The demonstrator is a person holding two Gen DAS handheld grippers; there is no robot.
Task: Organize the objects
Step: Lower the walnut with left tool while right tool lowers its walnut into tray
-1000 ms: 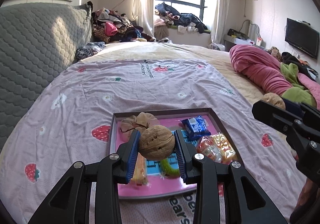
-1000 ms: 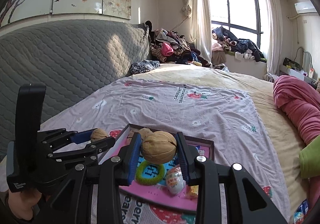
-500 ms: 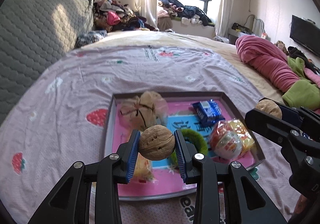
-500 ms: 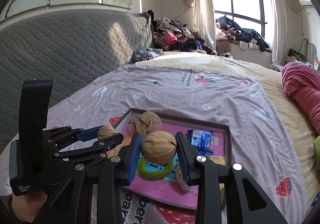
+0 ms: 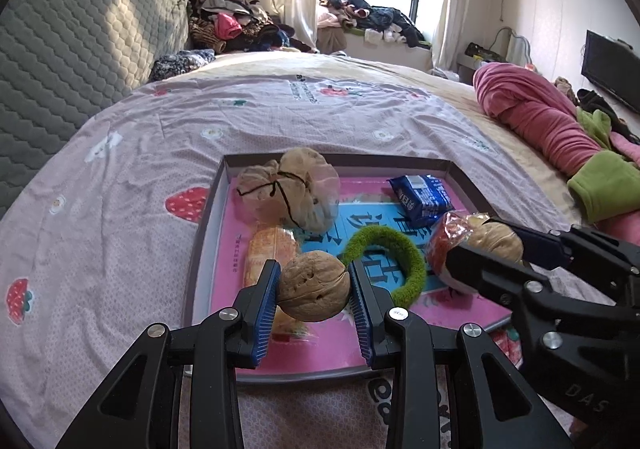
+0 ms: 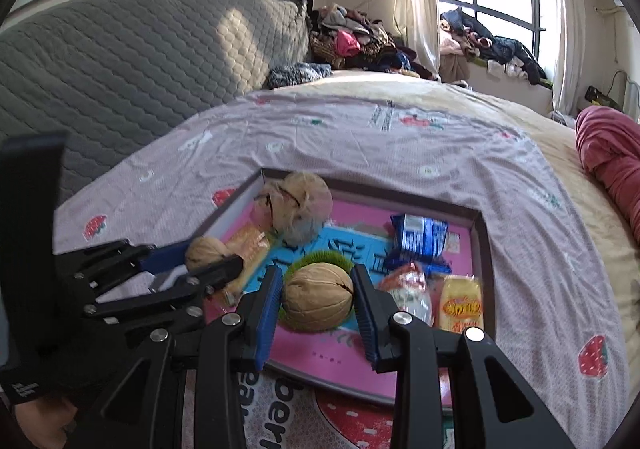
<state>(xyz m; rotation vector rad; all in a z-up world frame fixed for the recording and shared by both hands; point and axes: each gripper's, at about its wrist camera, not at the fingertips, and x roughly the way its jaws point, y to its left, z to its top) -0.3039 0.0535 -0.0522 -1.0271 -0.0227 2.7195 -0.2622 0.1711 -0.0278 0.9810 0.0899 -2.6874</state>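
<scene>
A shallow tray with a pink and blue floor lies on the bed's strawberry-print sheet. My left gripper is shut on a walnut above the tray's near left part. My right gripper is shut on a second walnut, over the green fuzzy ring. Each gripper shows in the other's view, the right one at the right, the left one at the left. In the tray lie a beige gauze pouch, a blue packet, an orange wrapped snack and a red-topped wrapped snack.
A yellow snack packet lies in the tray's near right corner. A grey quilted headboard stands on the left. A pink rolled blanket and green cloth lie on the right. Clothes are heaped by the window.
Both grippers have sunk toward the tray with their walnuts still gripped, and the tray now looks larger and closer in both views.
</scene>
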